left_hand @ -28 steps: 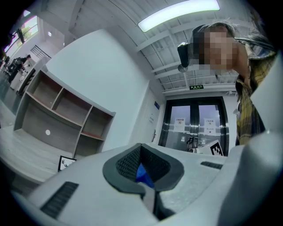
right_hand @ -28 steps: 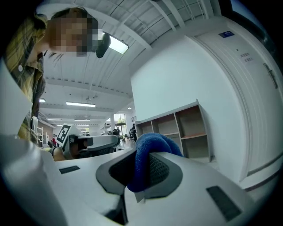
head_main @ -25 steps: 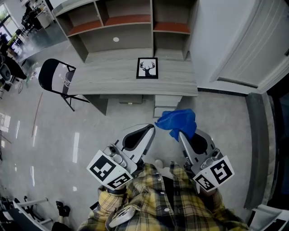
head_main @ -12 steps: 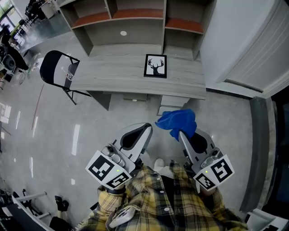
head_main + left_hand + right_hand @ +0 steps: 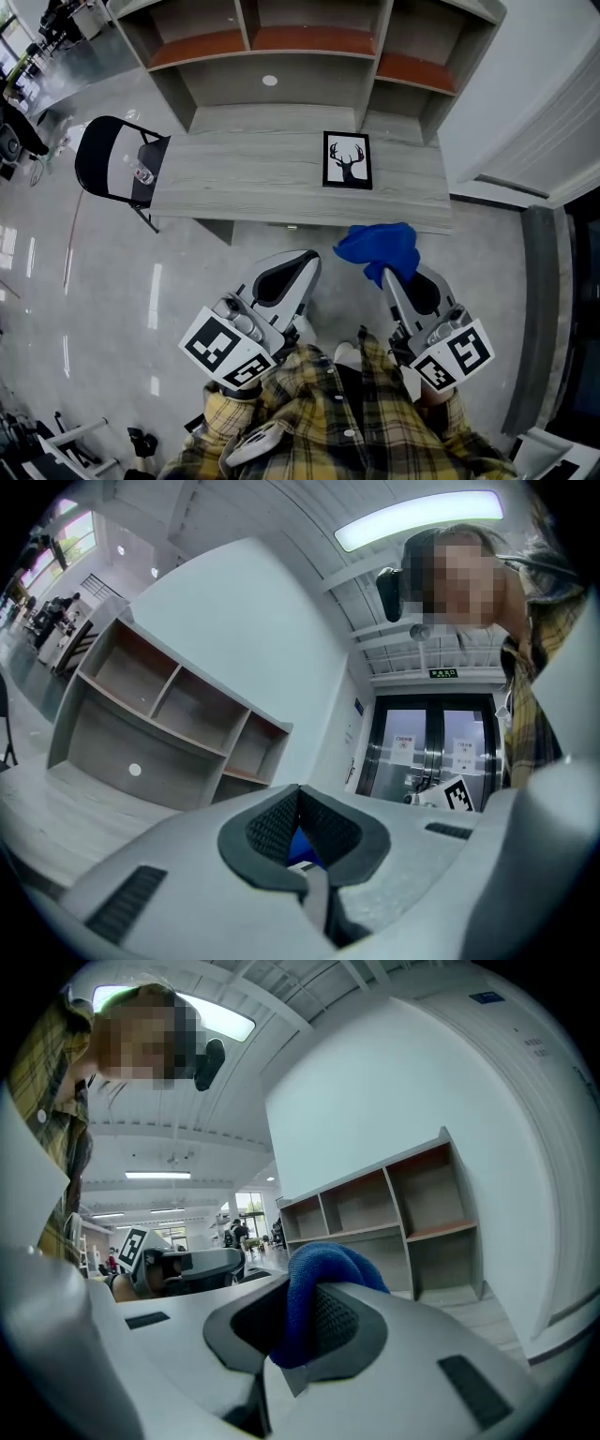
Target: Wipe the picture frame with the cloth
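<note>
A black picture frame (image 5: 347, 159) with a deer silhouette lies flat on the grey wooden desk (image 5: 234, 178), right of its middle. My right gripper (image 5: 386, 272) is shut on a blue cloth (image 5: 379, 247), which bunches out past the jaws just short of the desk's front edge; in the right gripper view the blue cloth (image 5: 314, 1293) is pinched between the pads. My left gripper (image 5: 305, 262) is shut with nothing held, level with the right one and left of it. Both point toward the desk.
An open shelf unit (image 5: 309, 47) stands at the back of the desk. A black folding chair (image 5: 112, 164) stands at the desk's left end. A white wall and door (image 5: 534, 103) are at the right. Glossy grey floor (image 5: 122, 291) lies between me and the desk.
The desk, frame and shelves have come nearer and shifted right in the head view as I moved forward with both grippers. The cloth stays gripped in the right one.
</note>
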Demonstrator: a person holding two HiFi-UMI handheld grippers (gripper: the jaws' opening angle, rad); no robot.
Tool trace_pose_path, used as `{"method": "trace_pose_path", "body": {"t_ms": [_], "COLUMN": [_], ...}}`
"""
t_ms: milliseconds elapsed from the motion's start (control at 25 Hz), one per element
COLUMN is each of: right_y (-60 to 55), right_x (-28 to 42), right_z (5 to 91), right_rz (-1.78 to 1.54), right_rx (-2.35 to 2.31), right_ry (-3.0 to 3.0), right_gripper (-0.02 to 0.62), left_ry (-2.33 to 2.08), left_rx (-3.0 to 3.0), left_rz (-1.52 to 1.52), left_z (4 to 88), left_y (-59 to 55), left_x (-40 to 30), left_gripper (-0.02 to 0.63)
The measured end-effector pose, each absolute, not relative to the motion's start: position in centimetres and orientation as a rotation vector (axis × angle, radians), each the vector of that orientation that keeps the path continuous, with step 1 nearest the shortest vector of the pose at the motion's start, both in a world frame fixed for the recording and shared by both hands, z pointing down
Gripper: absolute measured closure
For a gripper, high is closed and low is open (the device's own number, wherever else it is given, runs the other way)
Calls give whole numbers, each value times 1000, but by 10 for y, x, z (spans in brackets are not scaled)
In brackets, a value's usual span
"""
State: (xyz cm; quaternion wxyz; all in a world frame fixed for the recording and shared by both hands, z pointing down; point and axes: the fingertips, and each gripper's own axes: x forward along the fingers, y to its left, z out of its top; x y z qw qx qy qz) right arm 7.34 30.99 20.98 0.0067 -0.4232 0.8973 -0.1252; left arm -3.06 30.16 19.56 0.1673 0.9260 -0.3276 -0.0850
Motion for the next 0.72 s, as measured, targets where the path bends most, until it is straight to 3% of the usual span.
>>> {"method": "trace_pose_path", "body": {"t_ms": [400, 720], "right_y": [250, 214], "right_x": [22, 42], "right_z": [227, 252], "right_rz": [-449, -562], "right_rx": [-1434, -1559], "right_ry": [2751, 2712], "right_gripper": [543, 543], "left_ry": [-842, -780], "left_rx": [2598, 2537], "left_rz": [-188, -157], "left_z": [221, 246], "left_y": [244, 200], "left_x": [-83, -76], "left_gripper": [601, 601]}}
